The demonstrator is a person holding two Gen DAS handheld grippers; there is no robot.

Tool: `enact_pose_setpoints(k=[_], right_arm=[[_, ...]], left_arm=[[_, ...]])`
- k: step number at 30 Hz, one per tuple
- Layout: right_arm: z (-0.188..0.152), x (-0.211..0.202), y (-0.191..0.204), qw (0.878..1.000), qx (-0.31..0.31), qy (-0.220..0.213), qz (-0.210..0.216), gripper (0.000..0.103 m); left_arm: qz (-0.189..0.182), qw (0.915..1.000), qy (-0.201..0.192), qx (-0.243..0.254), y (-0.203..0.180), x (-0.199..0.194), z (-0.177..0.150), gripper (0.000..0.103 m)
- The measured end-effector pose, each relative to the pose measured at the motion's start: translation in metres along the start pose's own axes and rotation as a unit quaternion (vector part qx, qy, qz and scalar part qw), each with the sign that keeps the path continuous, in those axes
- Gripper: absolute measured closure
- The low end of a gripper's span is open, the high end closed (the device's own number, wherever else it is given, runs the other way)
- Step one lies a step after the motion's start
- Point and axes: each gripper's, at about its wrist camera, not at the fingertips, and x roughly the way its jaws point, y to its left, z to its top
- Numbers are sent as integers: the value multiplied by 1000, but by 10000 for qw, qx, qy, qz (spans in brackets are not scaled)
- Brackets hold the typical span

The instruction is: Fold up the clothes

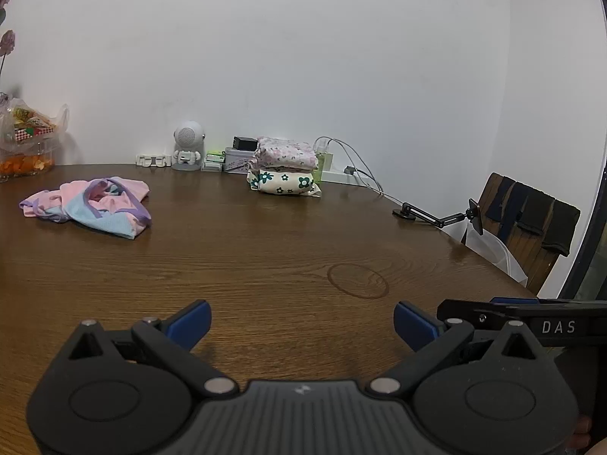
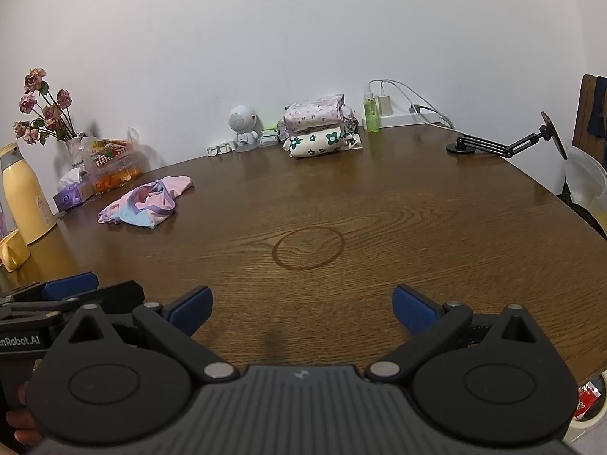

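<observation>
While both the left gripper [image 1: 302, 322] and the right gripper [image 2: 302, 309] are held wide open and empty, the crumpled pink-and-blue garment [image 1: 91, 204], lying far left on the surface [image 1: 288, 242], is judged soft, light and best pinched at its purple hem.

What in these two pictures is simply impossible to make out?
- Crumpled pink garment: what kind it is; it lies bunched in both views.
- Folded stack: items at the wall behind it, hidden in both views.
- Yellow mug: cut off by the right view's left edge.
- Snack packets: print too blurred, left view.
</observation>
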Motion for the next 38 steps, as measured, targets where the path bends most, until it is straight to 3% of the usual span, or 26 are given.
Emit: enact_pose_setpoints(k=[38], right_arm=[[-2,4,4,10000,-59,69,15,0]], left_arm=[[85,9999,86,1,-2,4,-1,2]])
